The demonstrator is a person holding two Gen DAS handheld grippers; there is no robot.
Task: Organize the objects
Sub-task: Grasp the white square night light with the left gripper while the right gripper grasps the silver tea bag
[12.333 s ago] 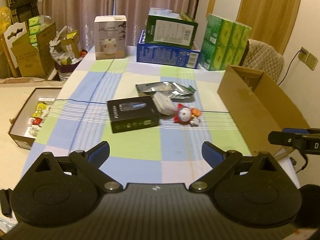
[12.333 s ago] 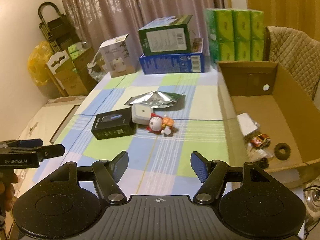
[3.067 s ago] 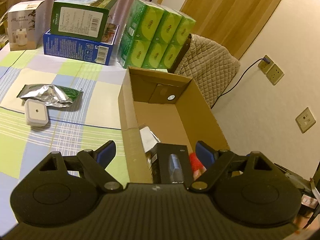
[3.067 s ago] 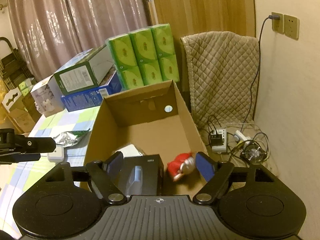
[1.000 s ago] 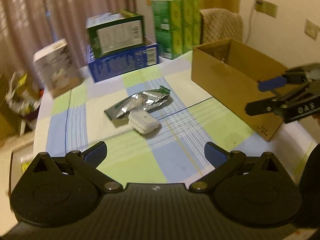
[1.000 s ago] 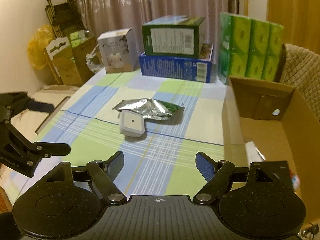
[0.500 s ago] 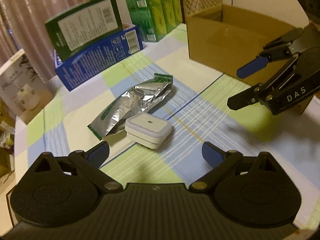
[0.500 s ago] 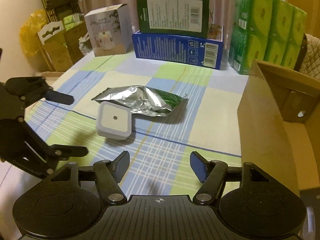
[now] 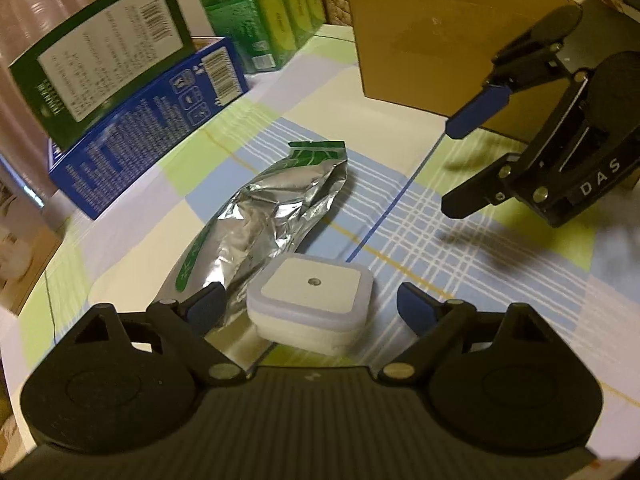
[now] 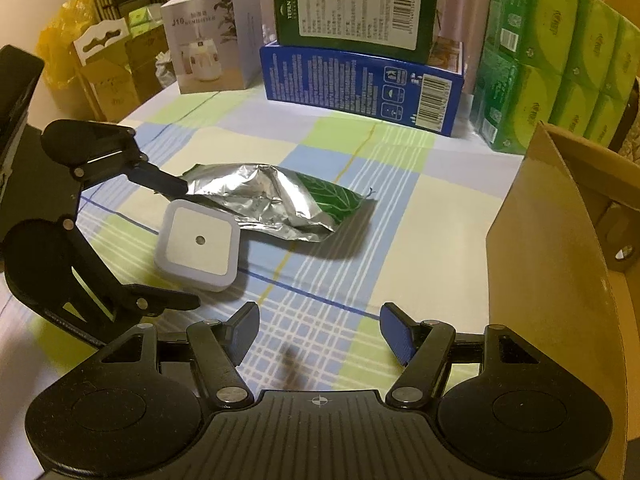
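Now your left gripper (image 9: 308,306) is closing, its jaws astride but not touching the white square plastic night-light (image 9: 312,300) beside the crinkled silver foil pouch (image 9: 264,216); centre it before squeezing, right gripper (image 10: 318,332) apart, empty.

A square device (image 10: 198,242) lies on the worktop (image 10: 420,216), touching the near left end of a pouch (image 10: 276,200) just behind it. Behind them, at the back edge, one box (image 10: 352,4) stands on another box (image 10: 360,88), with packs (image 10: 560,64) to the right. A carton (image 10: 560,248) stands right of the pouch, well apart.

The left gripper (image 9: 310,308) straddles the device; the right gripper (image 10: 318,330) hovers nearer the carton.
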